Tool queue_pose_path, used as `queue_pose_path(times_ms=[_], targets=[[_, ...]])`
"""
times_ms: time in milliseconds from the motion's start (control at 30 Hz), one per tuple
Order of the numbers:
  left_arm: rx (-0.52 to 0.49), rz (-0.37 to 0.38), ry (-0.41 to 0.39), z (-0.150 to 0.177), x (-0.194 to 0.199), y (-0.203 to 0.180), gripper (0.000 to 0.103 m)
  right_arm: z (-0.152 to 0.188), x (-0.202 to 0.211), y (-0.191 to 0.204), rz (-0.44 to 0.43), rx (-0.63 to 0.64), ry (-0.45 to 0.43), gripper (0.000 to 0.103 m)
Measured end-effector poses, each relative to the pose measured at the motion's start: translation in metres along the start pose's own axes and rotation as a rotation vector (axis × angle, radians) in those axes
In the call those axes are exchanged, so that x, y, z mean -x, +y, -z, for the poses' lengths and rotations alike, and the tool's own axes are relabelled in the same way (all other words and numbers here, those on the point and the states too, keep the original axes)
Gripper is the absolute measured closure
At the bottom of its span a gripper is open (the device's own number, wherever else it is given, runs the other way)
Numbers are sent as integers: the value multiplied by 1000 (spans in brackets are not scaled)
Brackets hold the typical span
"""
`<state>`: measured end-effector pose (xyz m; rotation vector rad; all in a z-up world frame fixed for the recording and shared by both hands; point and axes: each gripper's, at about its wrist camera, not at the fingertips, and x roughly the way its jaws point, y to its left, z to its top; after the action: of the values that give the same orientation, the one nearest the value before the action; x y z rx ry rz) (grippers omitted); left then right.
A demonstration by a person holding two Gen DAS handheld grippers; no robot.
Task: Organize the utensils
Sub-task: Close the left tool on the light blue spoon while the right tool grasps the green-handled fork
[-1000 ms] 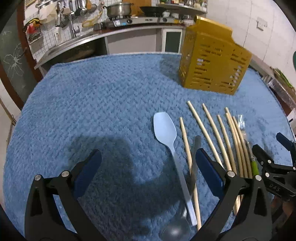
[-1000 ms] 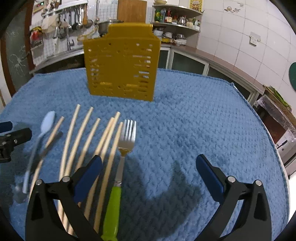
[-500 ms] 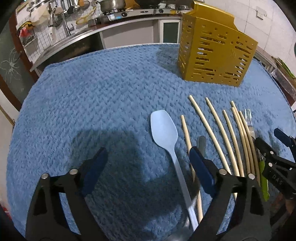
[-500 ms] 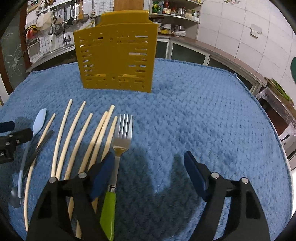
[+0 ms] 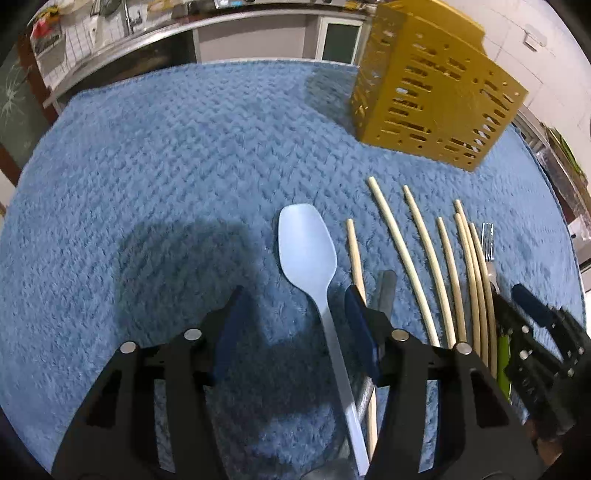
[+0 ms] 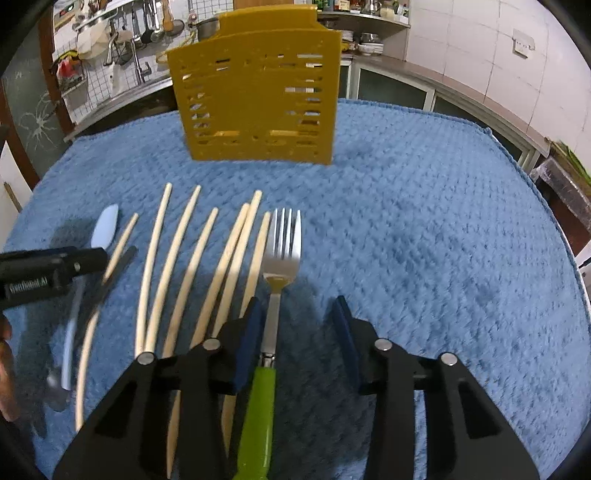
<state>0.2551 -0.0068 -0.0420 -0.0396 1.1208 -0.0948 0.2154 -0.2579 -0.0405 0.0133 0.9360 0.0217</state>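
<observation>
A light blue plastic spoon (image 5: 306, 251) lies on the blue towel, its handle running back between the fingers of my left gripper (image 5: 295, 328). The jaws are closing; the handle lies near the right pad (image 5: 360, 332) and the left pad stands well clear. A fork (image 6: 282, 251) with a green handle (image 6: 258, 406) lies between the fingers of my right gripper (image 6: 297, 332). Its jaws are closing too, with the fork's neck beside the left pad (image 6: 249, 332) and a wide gap on the right. Several wooden chopsticks (image 6: 192, 258) lie between spoon and fork.
A yellow slotted utensil holder (image 6: 258, 96) stands upright at the back of the blue towel (image 6: 443, 221). A dark grey utensil handle (image 5: 384, 291) lies next to the blue spoon. Behind the table runs a kitchen counter (image 5: 147, 33).
Both grippers' jaws have narrowed from wide open. The left gripper has moved in low over the spoon handle. The right gripper has tipped down toward the fork's neck.
</observation>
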Motion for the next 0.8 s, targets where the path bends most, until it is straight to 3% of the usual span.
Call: queue_pose_path(times_ms=[233,600,800], targets=[[-5,-18,19,-3,-2,-1,66,-5,-4,1,-4,3,-12,80],[-34,-66,75,-21,-9,-14,70,-15,-9,1,-11,2,25,81],[-23,-82,62,-17,-8,-12,75,-20,-11,4,-3,9,53,81]])
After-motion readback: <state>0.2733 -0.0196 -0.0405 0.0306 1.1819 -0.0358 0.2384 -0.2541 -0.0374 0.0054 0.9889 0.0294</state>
